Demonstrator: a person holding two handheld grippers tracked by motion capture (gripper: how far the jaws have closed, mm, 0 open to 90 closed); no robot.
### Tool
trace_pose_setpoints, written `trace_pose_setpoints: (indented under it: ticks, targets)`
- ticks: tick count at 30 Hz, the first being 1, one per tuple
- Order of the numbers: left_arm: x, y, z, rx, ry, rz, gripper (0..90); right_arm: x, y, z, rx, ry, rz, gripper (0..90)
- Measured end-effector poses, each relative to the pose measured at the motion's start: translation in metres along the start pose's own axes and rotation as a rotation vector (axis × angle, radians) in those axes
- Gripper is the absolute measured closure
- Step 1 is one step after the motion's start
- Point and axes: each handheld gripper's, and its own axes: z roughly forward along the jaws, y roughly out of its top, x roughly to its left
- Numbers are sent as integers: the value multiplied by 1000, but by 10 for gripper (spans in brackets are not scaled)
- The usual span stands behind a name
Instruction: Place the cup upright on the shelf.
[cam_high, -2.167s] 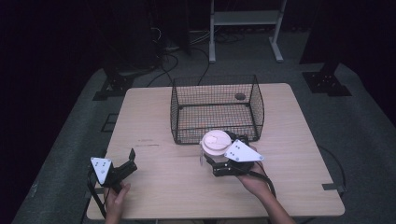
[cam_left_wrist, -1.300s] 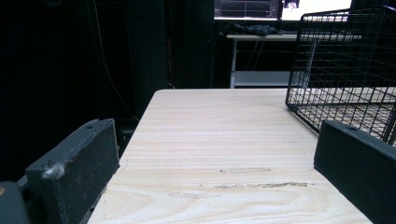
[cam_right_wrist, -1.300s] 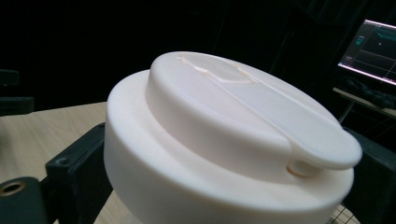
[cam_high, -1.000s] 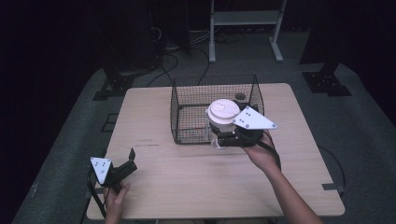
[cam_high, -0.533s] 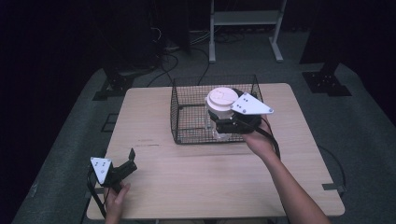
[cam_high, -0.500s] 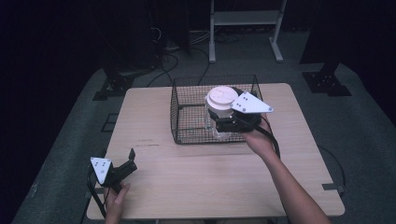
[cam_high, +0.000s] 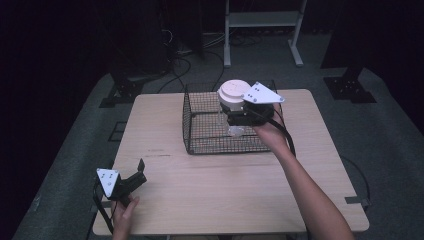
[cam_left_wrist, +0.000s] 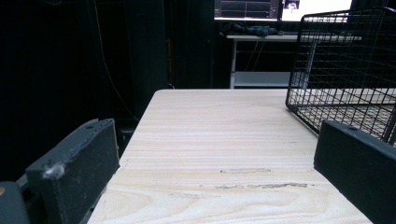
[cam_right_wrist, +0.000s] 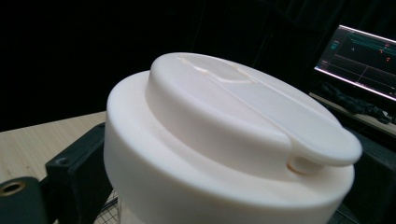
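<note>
A clear container with a white lid (cam_high: 233, 91) hangs over the back right part of the black wire basket (cam_high: 200, 148). My right gripper (cam_high: 234, 116) is shut on it just under the lid. In the right gripper view the lid (cam_right_wrist: 224, 126) is very close, with a black finger (cam_right_wrist: 74, 179) pressed to its left side. My left gripper (cam_high: 140, 171) rests at the table's front left corner, far from the basket. Its jaws stand wide apart over bare wood (cam_left_wrist: 215, 154), holding nothing.
The basket's corner (cam_left_wrist: 345, 60) rises to the right ahead of the left gripper. The wooden table (cam_high: 225, 190) has free room in front of the basket. A white shelf frame (cam_high: 260, 20) and cables stand on the floor behind. A lit monitor (cam_right_wrist: 364, 60) glows beyond.
My right gripper has lifted the white-lidded container from the table in front of the basket and carried it back over the basket. The left gripper has not moved.
</note>
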Motion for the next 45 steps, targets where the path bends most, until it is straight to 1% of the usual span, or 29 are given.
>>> trace_pose_setpoints:
  ticks: [8,11,16,19,21,23,25,27,28,29,35,37,40,45]
  targets:
    - [0,0,0,-1,-1,-5,0,-10,-2,22,0,-13,24,44]
    - [0,0,0,0,-1,-1,0,-12,-4,30,4,-19,15,44]
    - [0,0,0,0,-1,-5,0,-15,-9,44,19,-22,21,44]
    - [1,0,0,0,-2,-7,0,-17,-13,53,32,-23,35,44]
    - [0,0,0,-1,-2,-7,0,-19,-17,58,34,-33,40,44]
    - [0,0,0,0,-2,-6,0,-20,-21,63,37,-26,51,44]
    - [0,0,0,0,-2,-5,0,-21,-25,69,48,-28,50,43]
    - [1,0,0,0,-3,-4,0,-21,-30,73,51,-16,69,43]
    - [0,0,0,0,-2,-6,0,-21,-32,76,54,-16,69,43]
    - [0,0,0,-1,-2,-6,0,-21,-34,78,57,-19,64,43]
    - [0,0,0,0,-2,-3,0,-21,-44,87,69,-14,80,43]
    - [0,0,0,-1,-3,-4,0,-20,-46,89,70,-13,74,43]
    - [1,0,0,0,-2,-8,0,-20,-51,92,69,7,78,43]
    - [0,0,0,0,-6,-3,0,-18,-60,98,85,8,76,43]
